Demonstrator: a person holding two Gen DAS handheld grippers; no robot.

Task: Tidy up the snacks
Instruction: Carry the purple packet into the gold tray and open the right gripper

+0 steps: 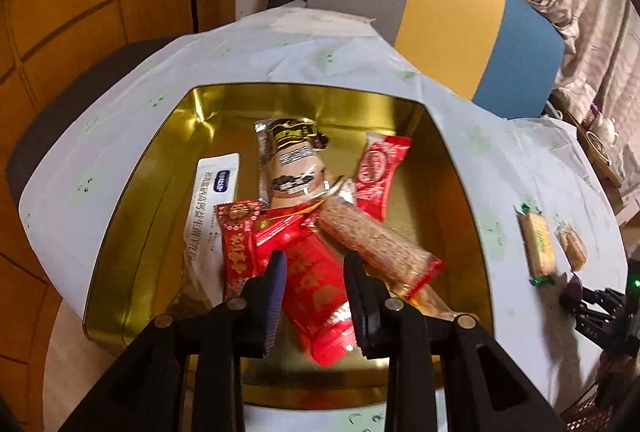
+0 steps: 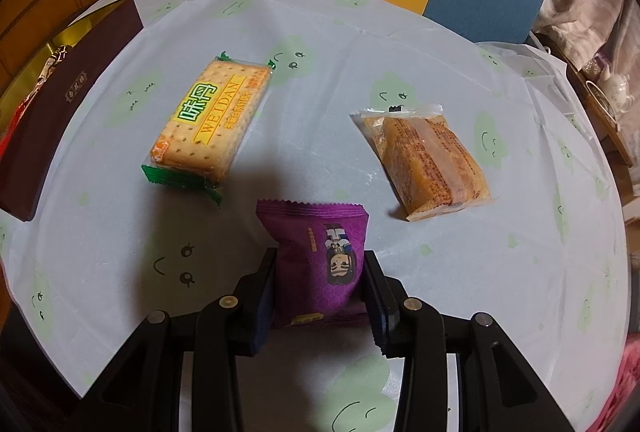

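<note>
A gold-lined tin (image 1: 132, 216) stands on the table and holds several snacks. Among them are a red packet (image 1: 316, 292), a cereal bar in clear wrap (image 1: 372, 244), a small red wafer packet (image 1: 380, 168) and a white sachet (image 1: 212, 192). My left gripper (image 1: 315, 258) hangs over the tin, open, with the red packet lying loose under and between its fingers. My right gripper (image 2: 320, 254) is shut on a purple packet (image 2: 320, 228) just above the tablecloth. A cracker pack (image 2: 212, 116) and an orange cake packet (image 2: 428, 160) lie beyond it.
The tin's dark brown outer wall (image 2: 60, 104) is at the left of the right wrist view. A pale cloth with green faces (image 2: 360, 32) covers the round table. A grey, yellow and blue chair back (image 1: 440, 12) stands behind it. A teapot (image 2: 616, 88) sits at far right.
</note>
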